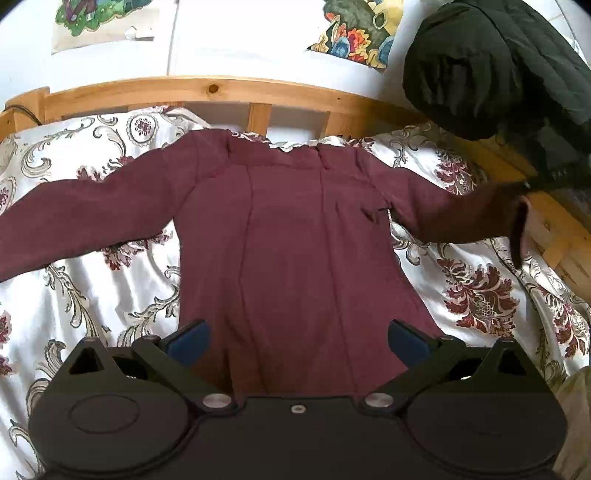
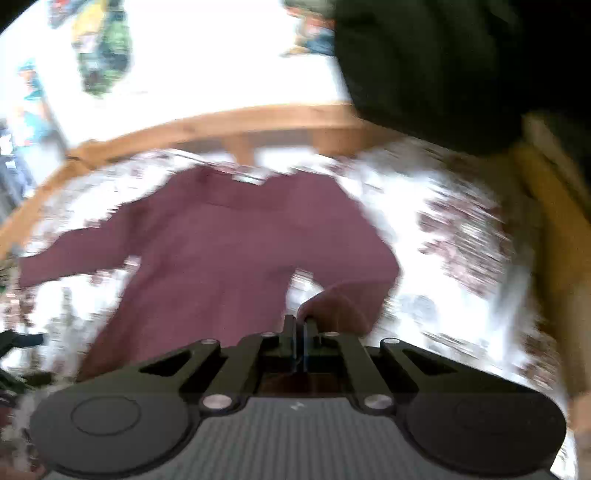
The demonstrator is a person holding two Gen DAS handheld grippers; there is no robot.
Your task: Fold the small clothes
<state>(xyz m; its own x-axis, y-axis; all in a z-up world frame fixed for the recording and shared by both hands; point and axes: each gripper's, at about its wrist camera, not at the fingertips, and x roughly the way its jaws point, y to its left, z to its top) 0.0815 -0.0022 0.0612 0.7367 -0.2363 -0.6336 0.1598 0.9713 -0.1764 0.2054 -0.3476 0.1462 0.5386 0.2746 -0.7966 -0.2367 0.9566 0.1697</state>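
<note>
A maroon long-sleeved top (image 1: 288,236) lies flat on a floral bedspread (image 1: 92,295), neck toward the wooden headboard, left sleeve spread out. My left gripper (image 1: 297,341) is open above the top's lower hem, its blue pads (image 1: 190,341) wide apart. In the left wrist view the right sleeve end (image 1: 491,218) is lifted off the bed at the far right. The right wrist view is blurred; my right gripper (image 2: 300,326) is shut on the sleeve cuff (image 2: 343,302), the sleeve bending back toward the top's body (image 2: 221,251).
A wooden headboard (image 1: 229,88) runs along the far side, with a wooden side rail (image 1: 554,229) at the right. A dark green garment (image 1: 498,66) hangs at the upper right. Posters (image 1: 358,33) are on the white wall.
</note>
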